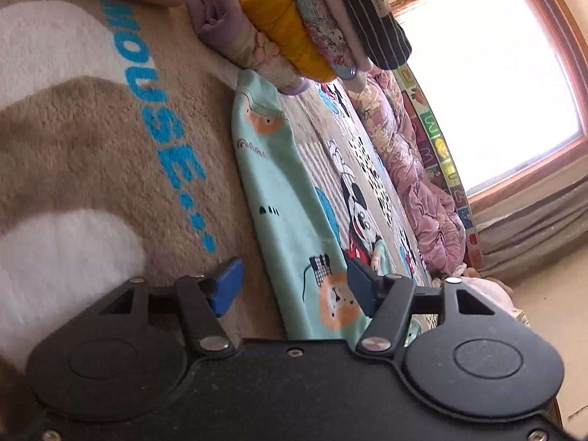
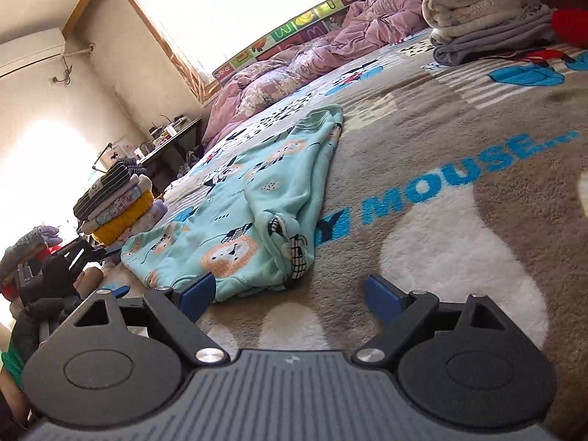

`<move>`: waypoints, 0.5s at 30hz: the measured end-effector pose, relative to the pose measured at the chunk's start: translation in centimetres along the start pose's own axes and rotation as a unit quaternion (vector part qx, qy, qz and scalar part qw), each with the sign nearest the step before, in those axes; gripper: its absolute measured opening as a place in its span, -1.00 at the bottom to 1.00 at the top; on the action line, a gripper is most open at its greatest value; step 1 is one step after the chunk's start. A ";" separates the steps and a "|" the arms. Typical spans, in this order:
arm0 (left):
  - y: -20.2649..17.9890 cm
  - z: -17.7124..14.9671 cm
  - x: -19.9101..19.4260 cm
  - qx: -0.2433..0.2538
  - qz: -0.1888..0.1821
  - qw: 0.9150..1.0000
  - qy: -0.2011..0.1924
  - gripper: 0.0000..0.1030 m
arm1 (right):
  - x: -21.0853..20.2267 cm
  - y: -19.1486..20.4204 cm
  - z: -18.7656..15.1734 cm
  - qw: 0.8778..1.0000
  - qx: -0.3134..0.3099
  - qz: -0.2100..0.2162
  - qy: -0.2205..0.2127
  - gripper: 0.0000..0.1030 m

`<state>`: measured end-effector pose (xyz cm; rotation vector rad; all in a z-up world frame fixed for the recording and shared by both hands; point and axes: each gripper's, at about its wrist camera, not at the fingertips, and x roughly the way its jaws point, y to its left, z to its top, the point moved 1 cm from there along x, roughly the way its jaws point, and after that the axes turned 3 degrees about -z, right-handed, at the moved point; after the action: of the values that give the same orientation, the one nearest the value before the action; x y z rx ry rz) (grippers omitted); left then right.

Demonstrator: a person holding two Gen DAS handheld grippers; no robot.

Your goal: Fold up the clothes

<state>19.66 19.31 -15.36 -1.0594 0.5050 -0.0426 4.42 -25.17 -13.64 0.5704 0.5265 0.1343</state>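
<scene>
Mint lion-print garment on blanket; left gripper rolled sideways, right gripper low, both w/ jaws apart, empty; garment's near end hidden.

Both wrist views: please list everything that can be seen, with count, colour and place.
pyjama garment: one, mint green with lion print, lying partly folded on the blanket.
blanket: one, beige and white with blue letters, covering the bed.
stack of folded clothes: one, striped dark, yellow and lilac pieces, beside the garment.
stack of folded towels: one, grey and cream, at the far end of the blanket.
quilt: one, pink, crumpled under the window.
window: one, brown frame, on the far wall.
desk: one, dark, beside the bed.
left gripper: black with blue pads, jaws open over the garment's edge.
right gripper: black with blue pads, jaws open, nothing held.
</scene>
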 end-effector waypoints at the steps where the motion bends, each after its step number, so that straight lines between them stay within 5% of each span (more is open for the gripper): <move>1: 0.3 0.6 0.4 -0.005 0.000 1.000 -0.003 0.02 | 0.1 -0.2 0.1 1.000 0.002 0.000 -0.003 0.69; 8: 1.1 3.9 3.1 -0.026 -0.004 1.000 -0.015 -0.13 | 1.8 -1.4 1.1 1.000 0.010 0.004 -0.011 0.69; 12: 1.9 5.1 3.8 -0.043 -0.008 0.999 -0.017 -0.52 | 2.5 -1.8 1.7 1.000 0.010 0.007 -0.016 0.69; 15: 1.4 5.1 3.4 -0.034 -0.044 0.998 -0.019 -0.83 | 2.8 -2.3 2.3 0.999 0.021 0.012 -0.022 0.69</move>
<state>24.48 23.23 -15.82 -1.1473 0.4287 -0.0829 7.91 -27.44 -14.45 0.6204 0.4803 0.1336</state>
